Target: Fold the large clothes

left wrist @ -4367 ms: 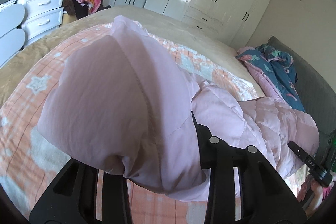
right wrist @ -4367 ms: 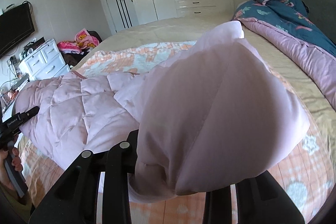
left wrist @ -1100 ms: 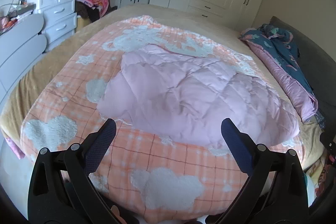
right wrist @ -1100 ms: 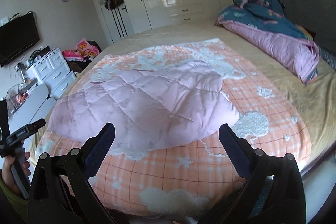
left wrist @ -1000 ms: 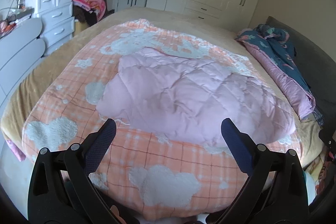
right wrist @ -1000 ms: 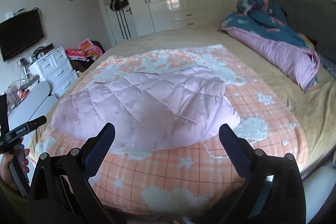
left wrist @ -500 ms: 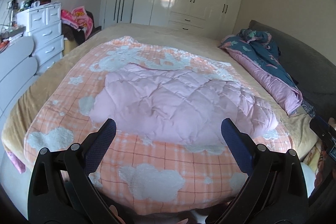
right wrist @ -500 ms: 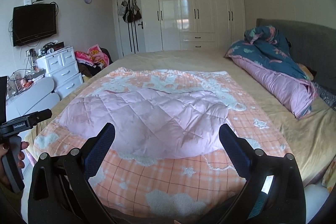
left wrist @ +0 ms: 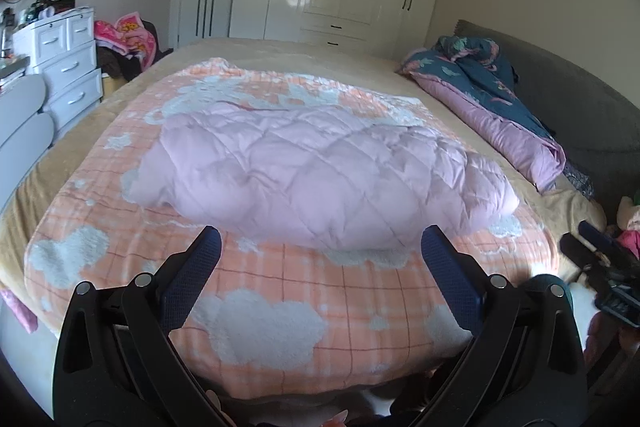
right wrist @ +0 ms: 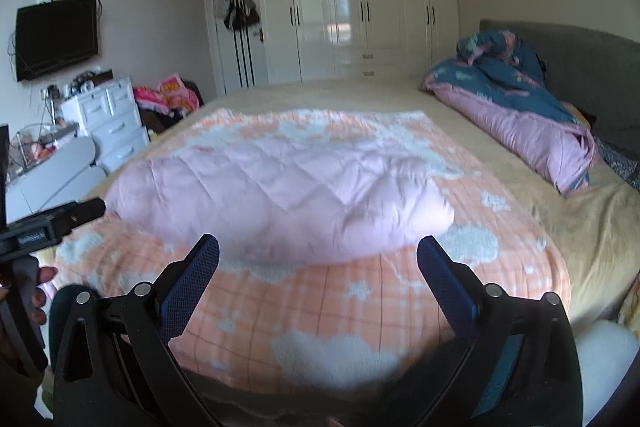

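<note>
Hand-held gripper [left wrist: 320, 239] before crosswise pink jacket [left wrist: 320, 171]

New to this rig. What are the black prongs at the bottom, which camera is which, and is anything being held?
No robot here: a person carries a two-finger gripper in each hand, each with a fisheye camera looking along its fingers. The prongs are those fingers. One view shows the left gripper, the other the right gripper; the left one's handle also shows at that view's edge. Both are open and hold nothing. Ahead lies a pink quilted coat, folded into a bundle on an orange blanket with white clouds, spread over the bed. A blue and pink duvet is bunched near the headboard.
</note>
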Tool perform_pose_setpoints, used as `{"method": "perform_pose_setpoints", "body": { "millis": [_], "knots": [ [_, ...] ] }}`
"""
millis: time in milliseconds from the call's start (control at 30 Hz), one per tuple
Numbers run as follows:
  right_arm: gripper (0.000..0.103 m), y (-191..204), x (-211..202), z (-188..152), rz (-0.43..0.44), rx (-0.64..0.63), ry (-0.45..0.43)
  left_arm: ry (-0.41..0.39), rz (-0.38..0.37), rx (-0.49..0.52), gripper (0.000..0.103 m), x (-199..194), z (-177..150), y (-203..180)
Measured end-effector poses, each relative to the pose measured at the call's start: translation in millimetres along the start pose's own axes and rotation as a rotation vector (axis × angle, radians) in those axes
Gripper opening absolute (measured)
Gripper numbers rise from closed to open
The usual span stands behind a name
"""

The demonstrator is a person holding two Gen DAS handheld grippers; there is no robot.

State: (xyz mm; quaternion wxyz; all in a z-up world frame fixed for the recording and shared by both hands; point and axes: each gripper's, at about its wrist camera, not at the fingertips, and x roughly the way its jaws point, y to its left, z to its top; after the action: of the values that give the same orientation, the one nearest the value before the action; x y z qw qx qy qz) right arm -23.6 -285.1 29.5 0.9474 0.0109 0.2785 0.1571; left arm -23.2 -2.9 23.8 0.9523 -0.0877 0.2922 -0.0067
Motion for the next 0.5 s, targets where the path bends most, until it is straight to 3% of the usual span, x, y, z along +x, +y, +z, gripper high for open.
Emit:
{"method": "perform_pose_setpoints", "body": {
  "millis": [167,500],
  "knots": [
    [0.099,1.3,17.0,-6.9,0.031,0.016,0.064,0.03,0.0,0.005,0.094,10.6,-8.7,-5.8],
    [0.099,5.5,22.9,-11.7,0.045,0.002,0.08,0.05,-0.005,-0.001,0.094,15.8,-10.8,-6.0]
  ]
}}
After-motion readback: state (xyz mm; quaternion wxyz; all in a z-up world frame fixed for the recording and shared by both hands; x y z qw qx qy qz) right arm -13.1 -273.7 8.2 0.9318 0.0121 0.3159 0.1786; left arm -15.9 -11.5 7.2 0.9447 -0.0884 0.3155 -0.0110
